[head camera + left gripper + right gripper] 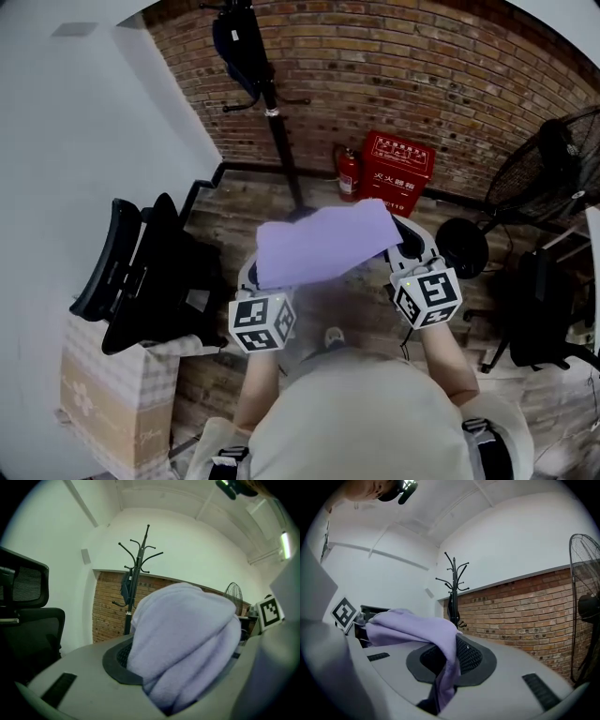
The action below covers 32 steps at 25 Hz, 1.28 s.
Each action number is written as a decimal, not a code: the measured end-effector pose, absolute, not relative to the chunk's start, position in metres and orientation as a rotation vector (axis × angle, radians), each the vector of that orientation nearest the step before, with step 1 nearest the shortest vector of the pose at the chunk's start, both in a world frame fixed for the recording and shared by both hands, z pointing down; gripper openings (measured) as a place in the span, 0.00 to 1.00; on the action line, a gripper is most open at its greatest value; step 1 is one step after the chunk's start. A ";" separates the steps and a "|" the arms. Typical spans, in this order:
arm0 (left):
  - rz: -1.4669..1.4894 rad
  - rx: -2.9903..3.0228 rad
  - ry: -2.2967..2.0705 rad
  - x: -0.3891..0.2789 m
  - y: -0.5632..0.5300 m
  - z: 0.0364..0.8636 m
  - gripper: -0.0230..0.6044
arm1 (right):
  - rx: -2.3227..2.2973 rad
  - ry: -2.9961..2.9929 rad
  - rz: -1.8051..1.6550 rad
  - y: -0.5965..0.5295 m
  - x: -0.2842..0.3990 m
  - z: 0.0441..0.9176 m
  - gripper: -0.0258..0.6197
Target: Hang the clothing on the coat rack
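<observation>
Between my two claws the lilac clothing (pixel 323 242) hangs stretched like a small sheet, off the floor and at about chest height. My left claw (pixel 251 281) is clamped on a thick, rolled bunch of the fleece, so its jaws stand partly apart with the wad filling the gap. My right claw (pixel 405 251) is closed almost completely on a thin fold at the other end, and a strip of fabric trails down past its dark pad.

The coat rack (pixel 277 122) stands ahead of me against the brick wall (pixel 441 84). Its black pole rises from just beyond the far edge of the cloth, a little to the left of the middle. The garment's long axis runs from claw to claw, so it lies crosswise to the line towards the rack. I judge my left claw to be the nearer one to the pole, though not by much.

A dark item (pixel 234 47) already hangs on one upper arm. In the gripper views other hooks look bare, though they are too small for me to be sure. The cloth will have to go up as well as forward, since the hooks sit well above it.
</observation>
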State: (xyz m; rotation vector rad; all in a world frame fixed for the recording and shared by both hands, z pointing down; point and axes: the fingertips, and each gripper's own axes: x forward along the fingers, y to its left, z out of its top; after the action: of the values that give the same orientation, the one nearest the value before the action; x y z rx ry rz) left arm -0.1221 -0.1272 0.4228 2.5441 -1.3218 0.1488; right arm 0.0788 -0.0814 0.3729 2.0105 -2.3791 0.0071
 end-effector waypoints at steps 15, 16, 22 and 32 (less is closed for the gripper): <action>0.230 2.579 -1.297 -0.114 -0.230 0.426 0.23 | 2.040 -2.339 -0.020 -0.185 0.088 0.370 0.08; 0.230 2.578 -1.298 -0.112 -0.236 0.426 0.23 | 2.040 -2.341 -0.023 -0.192 0.090 0.369 0.08; 0.240 2.568 -1.310 -0.092 -0.269 0.429 0.23 | 2.017 -2.369 -0.040 -0.236 0.110 0.365 0.08; 0.266 2.543 -1.414 -0.058 -0.356 0.415 0.23 | 1.911 -2.460 -0.099 -0.344 0.146 0.346 0.08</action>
State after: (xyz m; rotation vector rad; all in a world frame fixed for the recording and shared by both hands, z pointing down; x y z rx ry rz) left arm -0.0577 -0.3562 0.4147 2.5429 -1.4139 0.2661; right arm 0.1456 -0.3445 0.3459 1.9114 -2.4600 -0.0990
